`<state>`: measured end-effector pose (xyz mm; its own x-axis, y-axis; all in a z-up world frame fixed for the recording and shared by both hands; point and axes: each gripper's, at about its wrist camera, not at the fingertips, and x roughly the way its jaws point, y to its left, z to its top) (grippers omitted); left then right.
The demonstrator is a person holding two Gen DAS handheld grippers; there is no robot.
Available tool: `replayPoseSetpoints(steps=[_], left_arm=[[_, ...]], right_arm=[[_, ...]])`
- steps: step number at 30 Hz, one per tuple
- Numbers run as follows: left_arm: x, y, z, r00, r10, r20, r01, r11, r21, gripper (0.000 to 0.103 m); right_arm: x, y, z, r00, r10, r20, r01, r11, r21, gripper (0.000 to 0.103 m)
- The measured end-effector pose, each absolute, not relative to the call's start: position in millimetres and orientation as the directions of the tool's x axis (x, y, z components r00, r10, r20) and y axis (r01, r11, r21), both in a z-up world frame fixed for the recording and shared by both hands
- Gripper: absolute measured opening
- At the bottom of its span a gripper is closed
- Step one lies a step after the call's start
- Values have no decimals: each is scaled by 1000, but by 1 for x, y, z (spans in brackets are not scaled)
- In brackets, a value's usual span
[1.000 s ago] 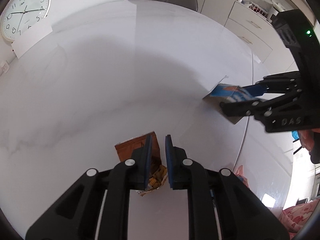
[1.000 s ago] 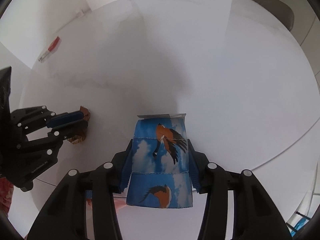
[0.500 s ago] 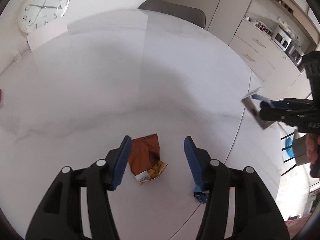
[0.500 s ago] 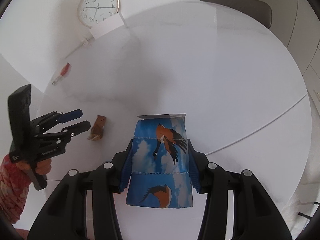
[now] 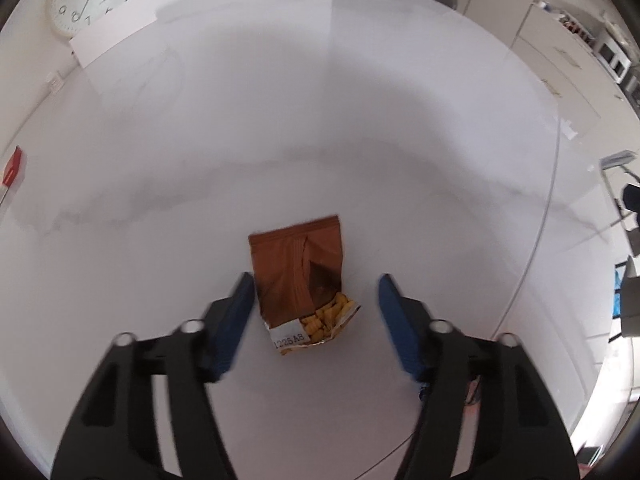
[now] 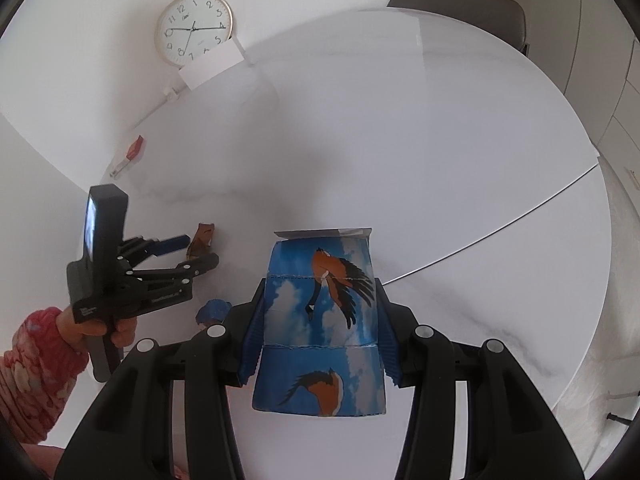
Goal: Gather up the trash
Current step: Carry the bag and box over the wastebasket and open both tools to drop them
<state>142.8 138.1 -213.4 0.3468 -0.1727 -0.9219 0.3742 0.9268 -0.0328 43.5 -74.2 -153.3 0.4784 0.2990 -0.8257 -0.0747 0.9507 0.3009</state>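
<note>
A torn brown snack packet with yellow pieces showing lies on the white marble table. My left gripper is open, its blue pads on either side of the packet's near end, a little above it. The packet and the left gripper also show in the right wrist view. My right gripper is shut on a blue carton with bird pictures, held up above the table's near right part.
A wall clock and a white card stand at the table's far edge. A small red and white box lies at the far left. A grey chair stands behind the table. A crumpled blue wrapper lies near the front edge.
My left gripper has opened, let go of the brown packet and drawn back from it. My right gripper has lifted the blue carton up and away to the right.
</note>
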Motion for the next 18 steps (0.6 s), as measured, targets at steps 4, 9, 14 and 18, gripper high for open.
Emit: replayPoseSetpoints(steps=[4, 9, 14, 18], left_arm=[[136, 132, -214, 361, -137, -922, 335, 942, -9, 40], [134, 126, -211, 381, -119, -917, 314, 949, 8, 30], [135, 128, -199, 381, -154, -912, 296, 954, -38, 27], [135, 132, -196, 383, -170, -908, 282, 957, -61, 27]], right_arm=[[40, -77, -152, 486, 299, -821, -67, 950, 306, 48], [35, -81, -148, 499, 295, -815, -57, 950, 308, 48], [14, -101, -139, 531, 277, -801, -28, 950, 310, 48], [-15, -134, -133, 556, 217, -802, 39, 957, 286, 48]])
